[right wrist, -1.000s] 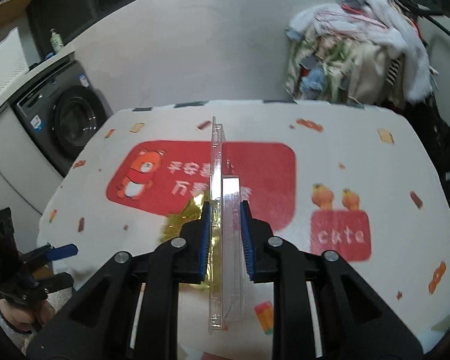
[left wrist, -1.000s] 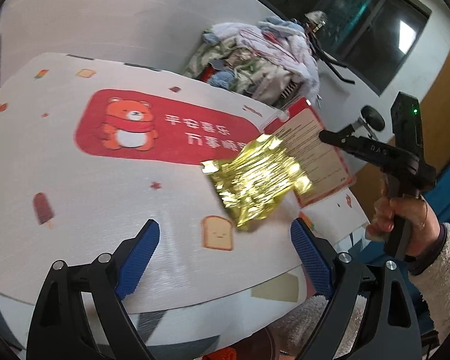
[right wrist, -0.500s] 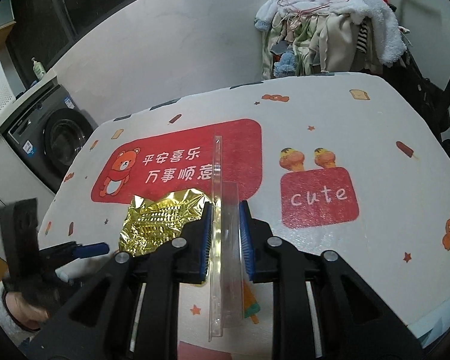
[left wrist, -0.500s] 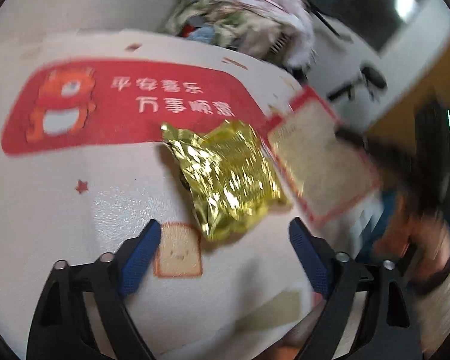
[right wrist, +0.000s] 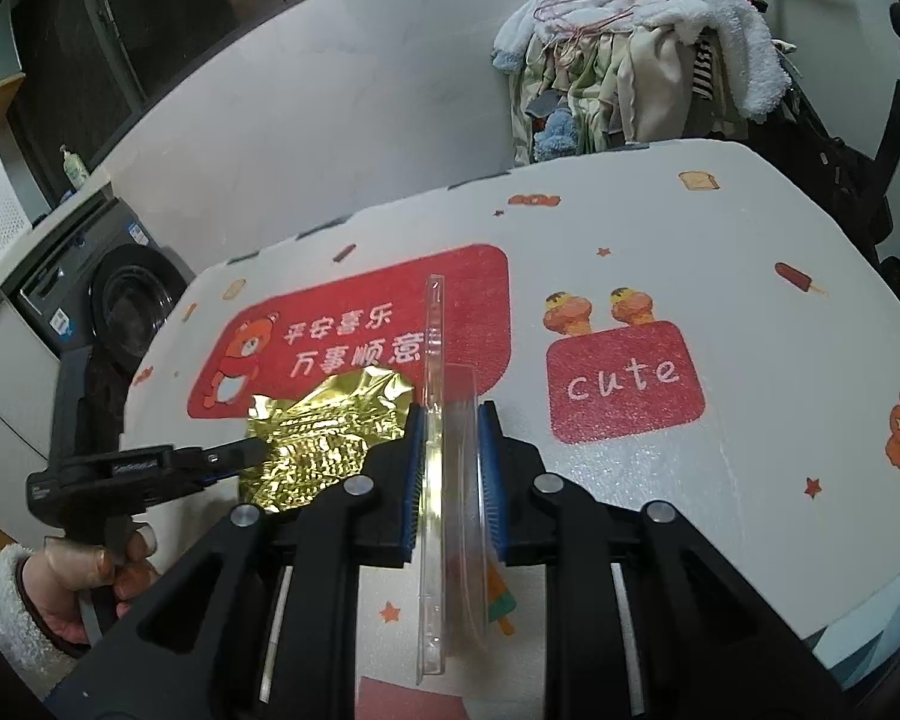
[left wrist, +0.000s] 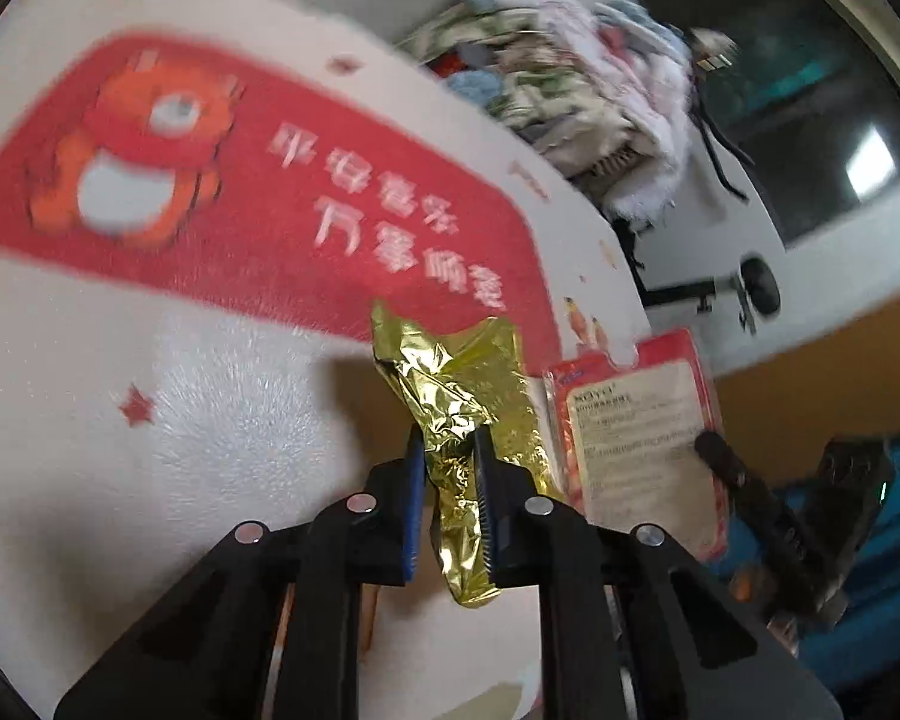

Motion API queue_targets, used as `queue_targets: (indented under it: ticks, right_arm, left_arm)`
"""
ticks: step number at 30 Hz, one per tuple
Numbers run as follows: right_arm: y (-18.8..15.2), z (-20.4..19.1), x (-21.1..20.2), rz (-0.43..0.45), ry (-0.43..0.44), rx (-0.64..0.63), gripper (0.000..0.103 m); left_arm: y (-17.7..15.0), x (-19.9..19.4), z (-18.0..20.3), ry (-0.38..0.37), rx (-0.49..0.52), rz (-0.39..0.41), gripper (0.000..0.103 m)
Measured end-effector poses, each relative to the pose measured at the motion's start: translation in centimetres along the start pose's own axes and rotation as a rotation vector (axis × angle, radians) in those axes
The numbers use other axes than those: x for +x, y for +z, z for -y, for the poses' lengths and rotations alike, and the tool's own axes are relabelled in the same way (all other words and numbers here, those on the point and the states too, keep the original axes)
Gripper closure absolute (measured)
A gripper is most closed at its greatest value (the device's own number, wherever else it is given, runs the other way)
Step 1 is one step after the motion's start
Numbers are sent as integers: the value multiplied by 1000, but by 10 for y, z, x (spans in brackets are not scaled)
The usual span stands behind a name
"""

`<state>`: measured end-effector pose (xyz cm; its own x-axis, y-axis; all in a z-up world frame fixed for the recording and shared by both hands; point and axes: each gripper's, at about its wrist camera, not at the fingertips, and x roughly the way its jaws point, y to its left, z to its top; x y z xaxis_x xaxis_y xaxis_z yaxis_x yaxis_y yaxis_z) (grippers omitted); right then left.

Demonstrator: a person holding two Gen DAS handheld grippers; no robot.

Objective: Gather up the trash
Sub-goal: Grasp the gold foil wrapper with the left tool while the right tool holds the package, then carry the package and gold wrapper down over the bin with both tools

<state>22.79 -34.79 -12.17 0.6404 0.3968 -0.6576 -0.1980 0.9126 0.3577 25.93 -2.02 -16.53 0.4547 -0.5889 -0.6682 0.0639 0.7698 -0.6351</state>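
Gold foil wrapper (left wrist: 450, 396) is crumpling on the surface (left wrist: 222, 432) as left tongs (left wrist: 447, 468) are closing on it, needing a deep bite; right tongs (right wrist: 448, 450) are gripping clear plastic packaging (right wrist: 435, 480).

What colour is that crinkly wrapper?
Shiny gold; the crinkly wrapper shows best in the left wrist view.
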Motion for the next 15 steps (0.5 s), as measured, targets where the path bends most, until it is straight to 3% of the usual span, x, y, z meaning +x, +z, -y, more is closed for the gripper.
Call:
queue_targets:
  ticks: [7,12,15]
  right_arm:
    - [-4,-16,-27,45,1,-19,82]
    - [-16,-41,-46,57,-39,-95,82]
    - [-26,-54,-57,59,-45,-110,82]
  left_arm:
    - [-13,-72,36,115,267,48,89]
    - [-37,-119,38,198,350,81,89]
    - [-53,-141,35,210,350,89,89]
